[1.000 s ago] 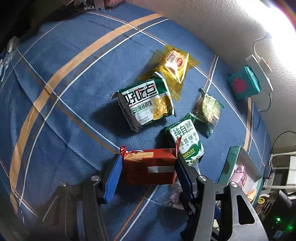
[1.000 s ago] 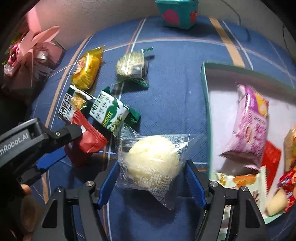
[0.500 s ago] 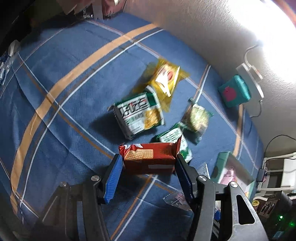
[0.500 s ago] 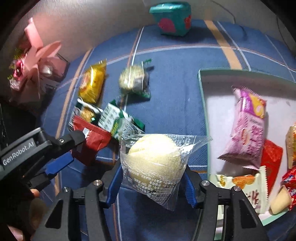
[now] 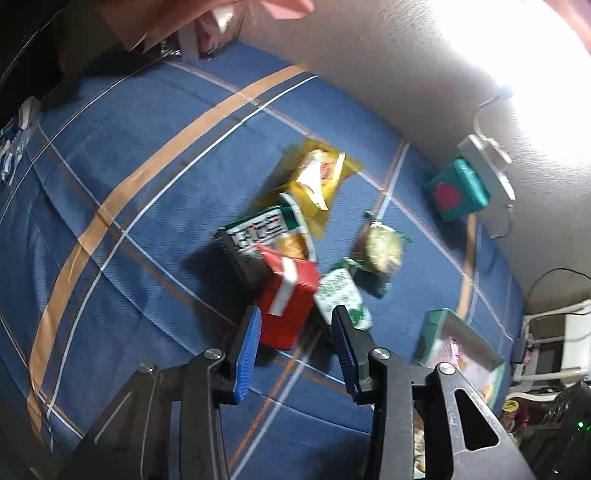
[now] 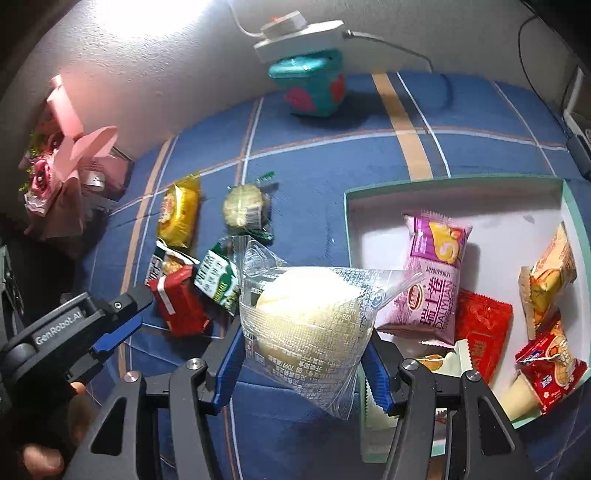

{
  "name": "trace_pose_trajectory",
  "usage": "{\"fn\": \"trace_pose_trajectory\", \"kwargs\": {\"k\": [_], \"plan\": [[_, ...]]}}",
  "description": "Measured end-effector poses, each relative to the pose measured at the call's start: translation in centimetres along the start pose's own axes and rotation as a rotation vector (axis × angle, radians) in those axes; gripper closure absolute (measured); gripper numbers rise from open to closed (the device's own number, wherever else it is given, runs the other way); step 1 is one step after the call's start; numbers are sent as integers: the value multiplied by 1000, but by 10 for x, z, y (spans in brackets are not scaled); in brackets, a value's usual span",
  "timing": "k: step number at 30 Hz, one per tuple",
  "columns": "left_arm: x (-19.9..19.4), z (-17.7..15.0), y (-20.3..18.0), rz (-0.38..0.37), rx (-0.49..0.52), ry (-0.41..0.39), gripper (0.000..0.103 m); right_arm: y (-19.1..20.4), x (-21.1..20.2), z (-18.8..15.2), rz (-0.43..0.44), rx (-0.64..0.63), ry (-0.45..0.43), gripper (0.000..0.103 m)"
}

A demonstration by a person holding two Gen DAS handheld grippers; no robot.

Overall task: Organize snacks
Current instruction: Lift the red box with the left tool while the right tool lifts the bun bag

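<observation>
My right gripper [image 6: 303, 365] is shut on a clear-wrapped pale bun [image 6: 306, 314], held above the blue cloth just left of the white tray [image 6: 565, 206]. The tray holds several snacks, among them a pink packet [image 6: 436, 280]. My left gripper [image 5: 295, 347] is open; the red biscuit packet [image 5: 286, 299] lies tilted on the cloth just beyond its fingertips, also seen in the right wrist view [image 6: 181, 306]. Around it lie a green-white biscuit packet [image 5: 341, 295], a white-green snack bag [image 5: 266, 236], a yellow packet [image 5: 317, 181] and a round green-wrapped cake [image 5: 380, 245].
A teal box [image 6: 310, 85] stands by the wall under a white power strip [image 6: 299, 33]. A pink flower bouquet [image 6: 55, 162] sits at the far left. The tray's corner shows in the left wrist view [image 5: 439, 325]. The cloth-covered surface curves away toward a dark edge on the left.
My left gripper has opened and let go of the red packet, which now lies tilted on the cloth. My right gripper has risen and moved right toward the tray with the bun.
</observation>
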State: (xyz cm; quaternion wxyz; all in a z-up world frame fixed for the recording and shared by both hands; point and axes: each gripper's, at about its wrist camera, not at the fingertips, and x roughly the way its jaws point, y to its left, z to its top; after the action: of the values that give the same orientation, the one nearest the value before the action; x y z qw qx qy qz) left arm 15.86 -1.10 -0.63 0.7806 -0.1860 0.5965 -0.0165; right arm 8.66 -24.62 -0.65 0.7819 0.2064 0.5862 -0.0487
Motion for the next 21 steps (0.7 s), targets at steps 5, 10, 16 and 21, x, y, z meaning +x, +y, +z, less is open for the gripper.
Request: {"fn": "trace_pose_trajectory", "kwargs": {"k": [5, 10, 16, 21], "plan": [[17, 2, 9, 45, 10, 8, 42, -3, 13, -5, 4, 8, 39, 42], [34, -2, -1, 99, 110, 10, 36, -3, 17, -7, 3, 7, 50, 42], [49, -11, -11, 155, 175, 9, 45, -3, 23, -7, -1, 13, 62, 42], [47, -12, -13, 163, 197, -7, 62, -4, 27, -5, 4, 15, 63, 42]]}}
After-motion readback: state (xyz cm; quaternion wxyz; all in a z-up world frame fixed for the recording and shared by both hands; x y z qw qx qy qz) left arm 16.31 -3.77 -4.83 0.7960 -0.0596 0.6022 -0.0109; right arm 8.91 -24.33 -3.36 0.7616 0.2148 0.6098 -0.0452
